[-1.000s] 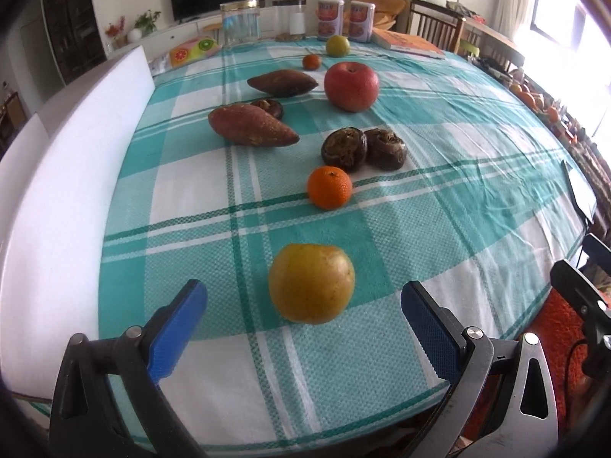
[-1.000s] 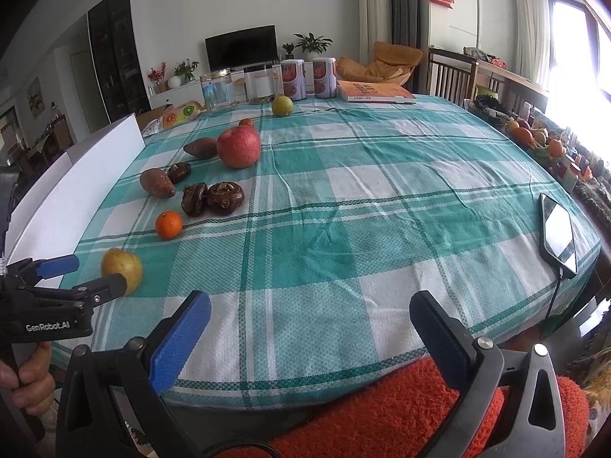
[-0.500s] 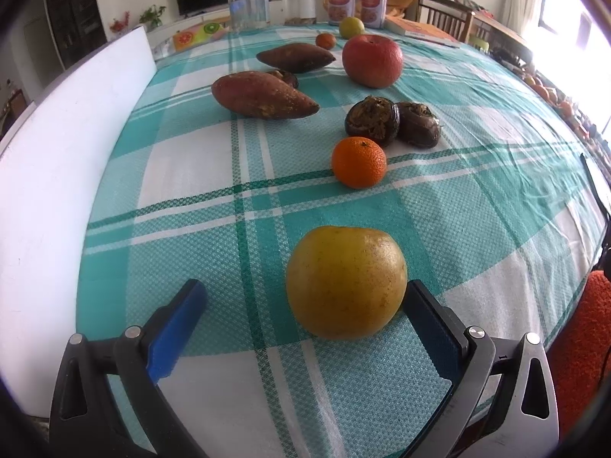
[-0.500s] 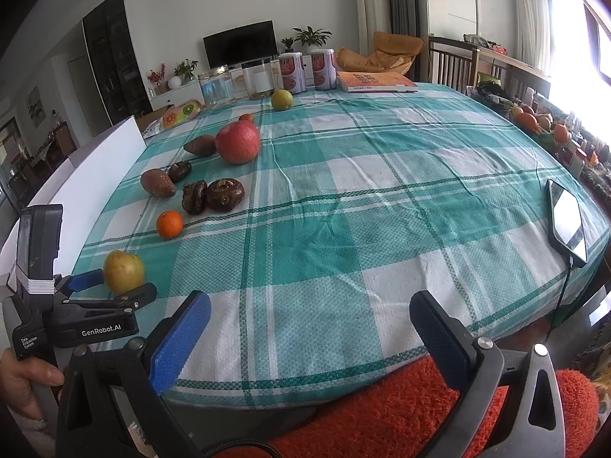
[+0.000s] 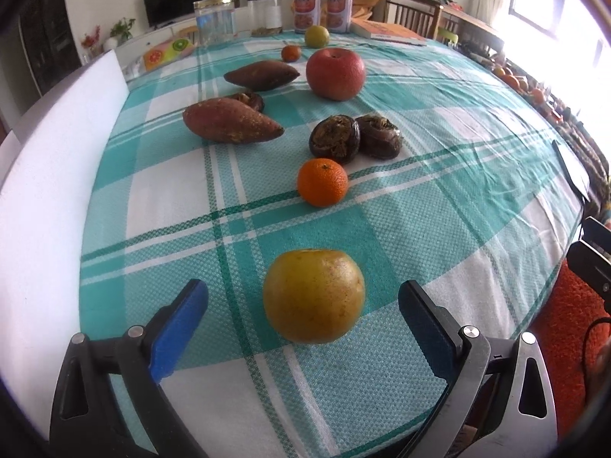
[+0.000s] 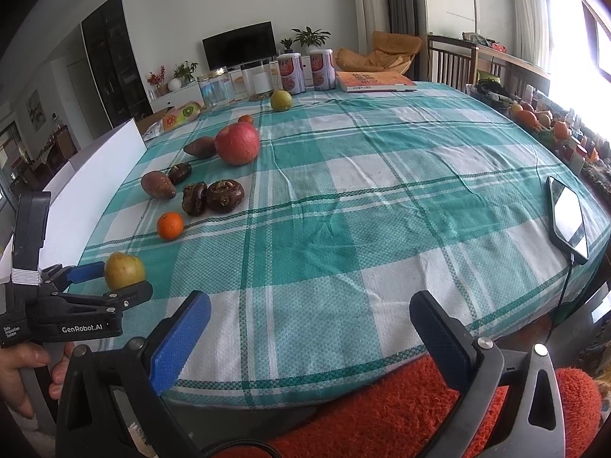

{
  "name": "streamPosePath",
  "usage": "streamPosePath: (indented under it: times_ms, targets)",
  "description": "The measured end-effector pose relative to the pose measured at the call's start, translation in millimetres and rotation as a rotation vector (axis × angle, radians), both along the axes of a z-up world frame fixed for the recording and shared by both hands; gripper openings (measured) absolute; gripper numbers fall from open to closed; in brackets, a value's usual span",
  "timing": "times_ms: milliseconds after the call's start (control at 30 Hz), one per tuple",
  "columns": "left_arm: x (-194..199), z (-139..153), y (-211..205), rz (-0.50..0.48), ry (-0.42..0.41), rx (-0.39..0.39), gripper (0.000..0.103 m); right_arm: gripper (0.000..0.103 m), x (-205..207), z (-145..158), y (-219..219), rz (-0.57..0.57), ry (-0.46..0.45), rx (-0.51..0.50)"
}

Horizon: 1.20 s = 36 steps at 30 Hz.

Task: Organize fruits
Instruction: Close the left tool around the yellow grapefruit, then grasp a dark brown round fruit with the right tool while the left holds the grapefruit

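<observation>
Round table under teal-and-white checked cloth (image 5: pixel 439 206); white foam board (image 5: pixel 49 175) along its left edge

Red round apple (image 5: pixel 335 73), far centre

Two brown tapered sweet potatoes, nearer (image 5: pixel 231 121) and farther (image 5: pixel 262 74), left of apple

Yellow-green round pear (image 5: pixel 313 295), near edge, between the wide-spread blue pads of left gripper (image 5: pixel 303 318), untouched

Small orange mandarin (image 5: pixel 322 182), beyond pear

Right gripper (image 6: pixel 309 328), spread wide, empty, at cloth edge

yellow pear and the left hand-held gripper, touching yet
Apart. The left wrist view shows tablecloth on both sides of the yellow pear, between it and each finger of the open left hand-held gripper.
</observation>
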<state>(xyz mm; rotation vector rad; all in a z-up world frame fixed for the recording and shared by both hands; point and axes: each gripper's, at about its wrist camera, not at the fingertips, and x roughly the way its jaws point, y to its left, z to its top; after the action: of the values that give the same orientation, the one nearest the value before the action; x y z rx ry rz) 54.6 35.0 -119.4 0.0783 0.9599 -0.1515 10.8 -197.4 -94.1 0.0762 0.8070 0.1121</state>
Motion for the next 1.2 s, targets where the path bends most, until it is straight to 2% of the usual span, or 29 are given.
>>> streamPosePath:
  times_ms: [33, 67, 233, 400, 567, 667, 867, 1033, 1100, 1167, 1200]
  targets:
    - [0, 2, -1, -0.007, -0.011, 0.005, 0.090, 0.103, 0, 0, 0, -0.001, 0.001, 0.002]
    - [0, 3, -1, -0.011, -0.013, 0.010, 0.074, 0.103, 0, 0, 0, -0.001, 0.002, 0.004]
    - [6, -3, 5, -0.021, 0.023, -0.044, 0.051, 0.103, 8, -2, -1, 0.015, 0.040, 0.025]
    - [9, -2, 13, -0.006, 0.022, -0.069, 0.051, 0.103, 52, -4, 2, 0.140, 0.168, 0.097]
    - [10, 1, 28, 0.035, 0.016, -0.096, 0.051, 0.102, 124, -12, 30, 0.287, 0.228, -0.005]
    - [10, 3, 39, 0.058, 0.012, -0.107, 0.051, 0.082, 153, -18, 48, 0.396, 0.230, 0.001]
    - [9, 1, 54, 0.087, 0.013, -0.124, 0.051, 0.075, 181, -29, 90, 0.542, 0.234, -0.048]
    - [10, -3, 55, 0.088, 0.024, -0.136, 0.051, 0.071, 193, -39, 111, 0.574, 0.232, -0.108]
    - [10, -4, 55, 0.088, 0.026, -0.138, 0.051, 0.063, 199, -43, 113, 0.571, 0.237, -0.112]
    - [10, -3, 55, 0.086, 0.026, -0.142, 0.051, 0.059, 201, -44, 114, 0.577, 0.237, -0.107]
    - [10, -3, 55, 0.085, 0.026, -0.144, 0.051, 0.047, 200, -43, 114, 0.580, 0.231, -0.099]
